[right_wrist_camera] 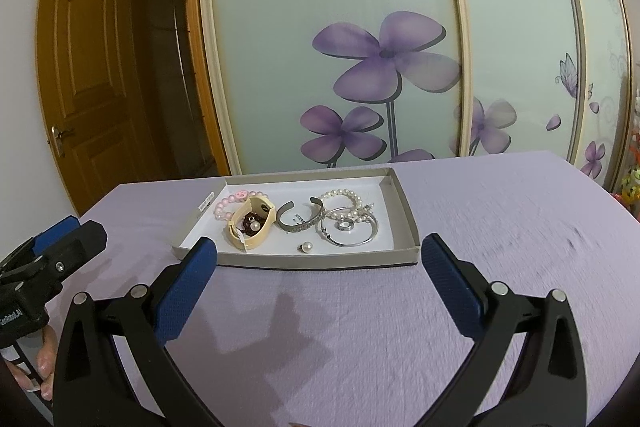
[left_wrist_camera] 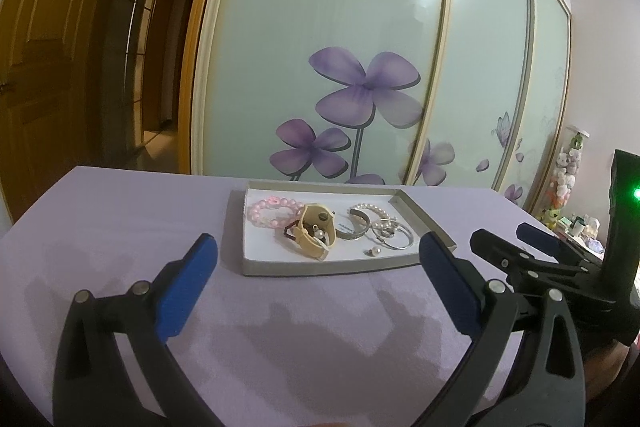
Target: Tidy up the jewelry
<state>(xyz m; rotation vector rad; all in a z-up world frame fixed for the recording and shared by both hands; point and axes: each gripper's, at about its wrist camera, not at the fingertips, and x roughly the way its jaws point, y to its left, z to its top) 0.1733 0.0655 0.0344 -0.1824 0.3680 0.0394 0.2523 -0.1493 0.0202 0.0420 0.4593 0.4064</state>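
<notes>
Count, both wrist views.

Tray (right_wrist_camera: 404, 215): 1, shallow cardboard, on the worktop (right_wrist_camera: 480, 287).

Items inside the tray:
- Pink bead bracelet (right_wrist_camera: 226, 205): 1
- Beige watch (right_wrist_camera: 256, 223): 1, strap looped
- Dark red bead piece (right_wrist_camera: 250, 227): 1, lying inside the watch loop; type cannot be told
- Open silver cuff (right_wrist_camera: 302, 221): 1
- White pearl bracelet (right_wrist_camera: 344, 197): 1
- Thin silver bangle (right_wrist_camera: 352, 233): 1
- Small silver ring (right_wrist_camera: 344, 225): 1, inside the bangle
- Loose pearl pieces: 2, one (right_wrist_camera: 306, 247) on the bare tray floor, one (right_wrist_camera: 254, 225) within the watch loop

Claws: 2, left claw (left_wrist_camera: 318, 259) and right claw (right_wrist_camera: 320, 259), two blue-padded fingers each, spread wide.

Further small silver bits near the pearl bracelet: number cannot be told.
</notes>
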